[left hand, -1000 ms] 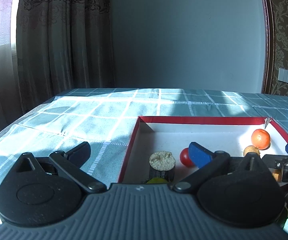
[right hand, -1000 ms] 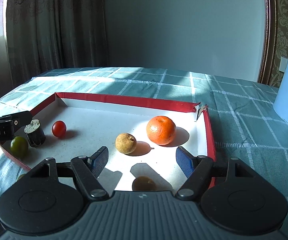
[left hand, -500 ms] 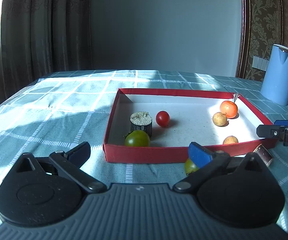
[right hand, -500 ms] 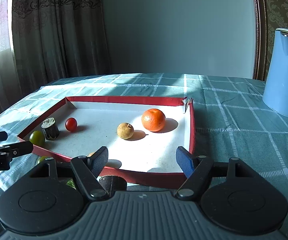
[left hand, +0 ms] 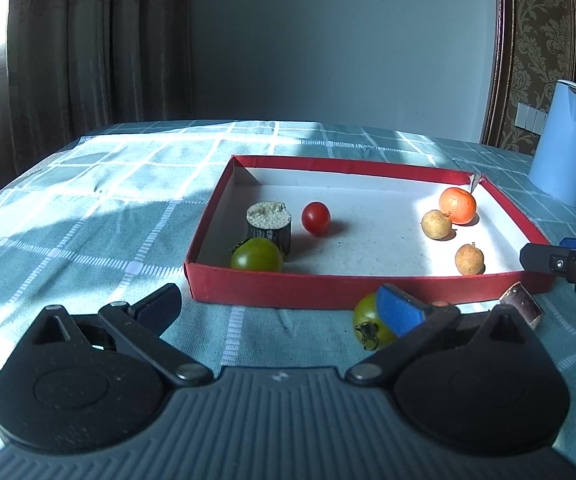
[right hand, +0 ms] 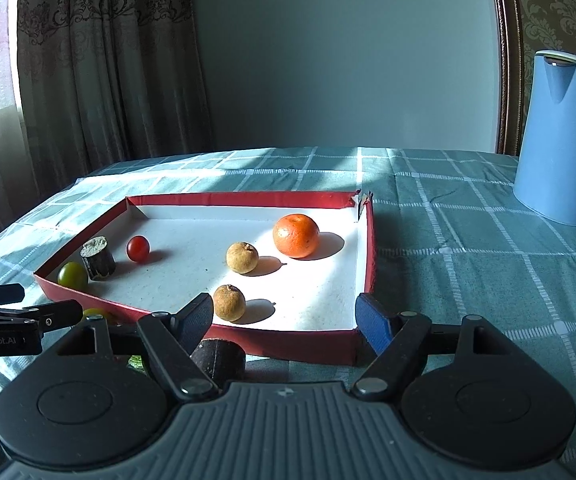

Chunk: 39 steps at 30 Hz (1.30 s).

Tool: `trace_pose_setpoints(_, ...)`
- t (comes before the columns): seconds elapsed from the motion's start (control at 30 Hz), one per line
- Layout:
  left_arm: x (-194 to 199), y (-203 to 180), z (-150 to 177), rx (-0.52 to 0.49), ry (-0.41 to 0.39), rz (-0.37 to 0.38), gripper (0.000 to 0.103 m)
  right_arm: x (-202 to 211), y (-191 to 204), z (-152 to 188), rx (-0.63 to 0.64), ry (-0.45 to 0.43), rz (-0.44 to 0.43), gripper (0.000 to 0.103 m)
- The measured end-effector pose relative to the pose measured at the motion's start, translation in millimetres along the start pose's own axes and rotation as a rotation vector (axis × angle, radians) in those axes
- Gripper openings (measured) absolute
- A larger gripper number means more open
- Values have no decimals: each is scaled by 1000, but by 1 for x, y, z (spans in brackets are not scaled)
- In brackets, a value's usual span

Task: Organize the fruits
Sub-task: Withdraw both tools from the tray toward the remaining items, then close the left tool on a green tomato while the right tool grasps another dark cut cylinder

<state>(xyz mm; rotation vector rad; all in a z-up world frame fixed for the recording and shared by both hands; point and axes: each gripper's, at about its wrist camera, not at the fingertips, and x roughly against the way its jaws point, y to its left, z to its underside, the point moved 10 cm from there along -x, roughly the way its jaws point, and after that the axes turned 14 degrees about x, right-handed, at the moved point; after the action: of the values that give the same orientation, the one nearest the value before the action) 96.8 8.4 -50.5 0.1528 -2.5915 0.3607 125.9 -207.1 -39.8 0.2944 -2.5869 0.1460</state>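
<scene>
- Green tomato [left hand: 367, 322] outside the box [left hand: 288, 290] lies half hidden behind the left gripper's [left hand: 278, 306] blue pad; a dark stub [right hand: 218, 356] is partly covered by the right gripper [right hand: 284, 318].
- Inside the box: orange [right hand: 295, 236], two longans [right hand: 242, 257], red tomato [right hand: 138, 249], second green tomato [right hand: 72, 276], cane piece [right hand: 98, 258].
- Left gripper is spread wide and empty, tilted down short of the box.
- Right gripper's jaws have just been opening, nothing between them, over the near wall.

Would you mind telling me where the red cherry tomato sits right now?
In both views, the red cherry tomato lies inside the red tray, just right of the dark cylinder.
</scene>
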Motion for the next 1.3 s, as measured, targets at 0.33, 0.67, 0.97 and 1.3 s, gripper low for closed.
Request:
trace_pose_setpoints(0.33,-4,-1,3,175,114,73,103,1,3,-1,7,-4,-10,78)
trace_pose_setpoints(0.67,-15,-19,14,133,179,69,103,5,6,-3,34,-16,-4,78)
trace_pose_setpoints(0.97,-16,-28,17,61,161,110,76,2,7,0,34,-2,-13,78)
trace_pose_setpoints(1.3,-16,-41,19,13,175,188,30,2,8,1,96,0,52,78)
